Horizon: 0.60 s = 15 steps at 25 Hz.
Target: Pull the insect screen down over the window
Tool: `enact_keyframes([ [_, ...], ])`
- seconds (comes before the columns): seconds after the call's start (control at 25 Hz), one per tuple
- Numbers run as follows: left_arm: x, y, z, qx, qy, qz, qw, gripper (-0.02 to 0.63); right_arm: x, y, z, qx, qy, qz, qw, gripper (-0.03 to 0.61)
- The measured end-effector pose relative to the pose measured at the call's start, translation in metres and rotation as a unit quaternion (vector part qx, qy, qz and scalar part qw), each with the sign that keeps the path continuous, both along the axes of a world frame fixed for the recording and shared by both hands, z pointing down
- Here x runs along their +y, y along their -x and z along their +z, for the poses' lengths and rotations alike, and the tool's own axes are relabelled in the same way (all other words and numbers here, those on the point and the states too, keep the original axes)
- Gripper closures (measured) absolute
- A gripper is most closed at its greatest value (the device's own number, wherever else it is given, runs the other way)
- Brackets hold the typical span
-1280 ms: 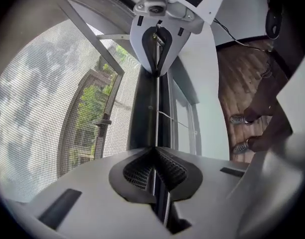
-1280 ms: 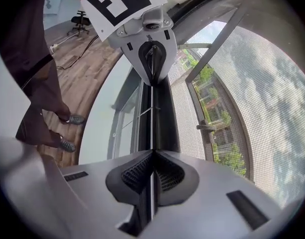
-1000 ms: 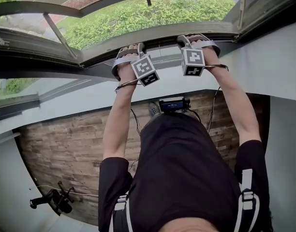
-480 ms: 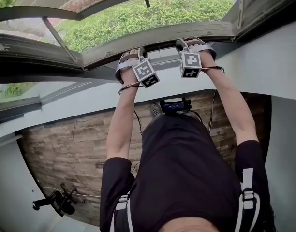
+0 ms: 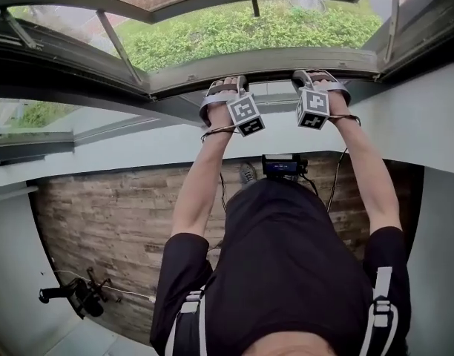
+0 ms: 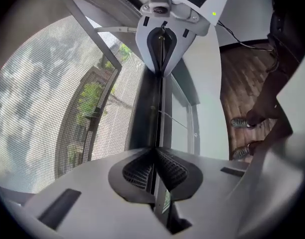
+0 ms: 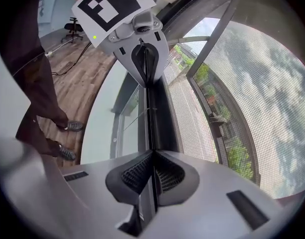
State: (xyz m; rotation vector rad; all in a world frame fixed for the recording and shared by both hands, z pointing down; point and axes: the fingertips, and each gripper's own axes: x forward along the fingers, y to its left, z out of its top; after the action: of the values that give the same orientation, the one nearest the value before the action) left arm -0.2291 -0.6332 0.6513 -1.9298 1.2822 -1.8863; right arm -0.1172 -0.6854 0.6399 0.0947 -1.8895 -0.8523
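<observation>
While both arms reach up to the window, the head view shows the left gripper and right gripper side by side on the pale pull bar of the insect screen, marker cubes facing the camera. From here the jaws are hidden behind hands and cubes. The left gripper view settles it: its ribbed pads are clenched on a thin lip of the pull bar, which runs straight ahead into the other gripper's closed tips. The right gripper view mirrors this, with pads pinched on the same lip and the left gripper clamped further along. Only the head view gives the wider layout: the bar sits low in the opening, near the bottom frame (whether it is fully seated I cannot tell), with a wooden floor below and a black stand on it. Only the gripper views resolve the screen itself, a fine, taut grey mesh with a regular grid, flat and unwrinkled, through which sky, trees and an open sash bar show dimmed. The left gripper view also catches the person's shoes, and the right gripper view an office chair.
</observation>
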Motion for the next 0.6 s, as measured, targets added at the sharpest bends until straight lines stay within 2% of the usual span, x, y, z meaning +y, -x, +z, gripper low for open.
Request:
enact_keyframes([
  [0.08, -0.001, -0.002, -0.005, 0.001, -0.004, 0.007, 1.0, 0.592, -0.002, 0.0, -0.005, 0.002, -0.017, 0.002, 1.0, 0.557],
  [0.24, 0.006, 0.013, -0.003, -0.009, -0.017, 0.01, 0.9998, 0.592, -0.006, 0.018, 0.005, -0.007, -0.085, -0.017, 0.996, 0.557],
  [0.48, 0.007, 0.01, -0.009, -0.021, -0.014, 0.002, 0.9997, 0.592, -0.004, 0.015, 0.002, 0.026, -0.119, -0.044, 0.992, 0.555],
  [0.6, 0.009, 0.017, -0.014, -0.019, -0.029, -0.017, 0.9993, 0.577, -0.005, 0.016, -0.001, 0.008, -0.134, -0.044, 0.99, 0.554],
])
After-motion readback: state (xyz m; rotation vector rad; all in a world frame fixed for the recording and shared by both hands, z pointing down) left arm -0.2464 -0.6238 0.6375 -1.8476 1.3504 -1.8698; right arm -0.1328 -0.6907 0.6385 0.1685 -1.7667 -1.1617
